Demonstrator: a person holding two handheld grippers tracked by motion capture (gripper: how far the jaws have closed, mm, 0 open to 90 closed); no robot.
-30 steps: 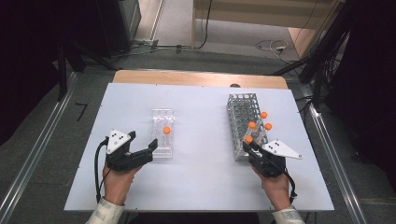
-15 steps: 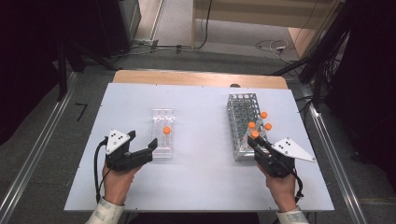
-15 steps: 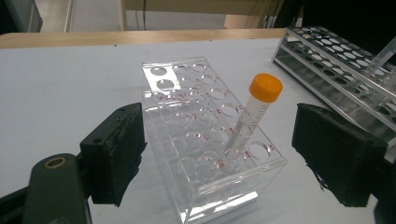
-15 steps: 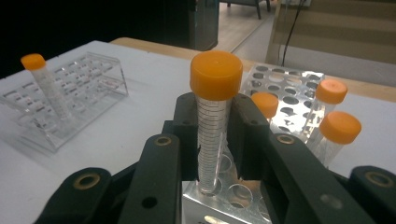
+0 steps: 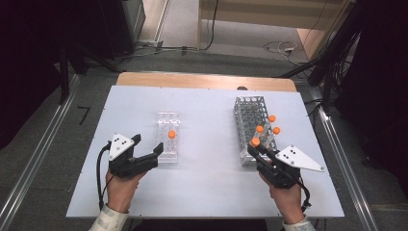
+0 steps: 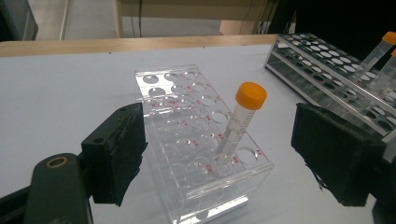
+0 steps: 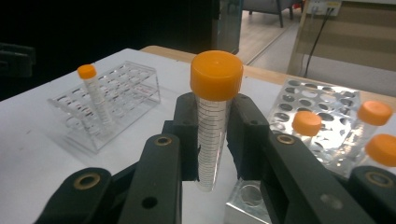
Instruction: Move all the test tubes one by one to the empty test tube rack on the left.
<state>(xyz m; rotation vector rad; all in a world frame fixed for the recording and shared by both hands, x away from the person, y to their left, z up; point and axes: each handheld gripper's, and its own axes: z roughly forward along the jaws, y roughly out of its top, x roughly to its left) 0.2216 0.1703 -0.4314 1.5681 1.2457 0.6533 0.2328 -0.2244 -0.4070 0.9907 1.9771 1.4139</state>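
We are gripping an orange-capped tube (image 7: 212, 116) in the right gripper (image 7: 211, 140), its jaws clamped on it just above the metal rack (image 5: 251, 115). Our left gripper (image 6: 219, 154) is holding its jaws open around the clear rack (image 6: 187, 140) on the table (image 5: 207, 106).

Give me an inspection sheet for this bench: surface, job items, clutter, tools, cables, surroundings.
Surface: white table top, with a wooden strip along the far edge.
Job items: clear rack holding one orange-capped tube; metal rack with three capped tubes standing at its near end; a fourth tube is clamped in the right tool.
Clutter: nothing seen.
Tools: left tool open, jaws either side of the clear rack's near end, pads apart from it; right tool shut on the tube, tube bottom clear of the metal rack's holes.
Cables: a black cable loops from the left tool; more cables lie on the floor beyond the table.
Surroundings: metal rails on both sides, dark equipment at the edges.
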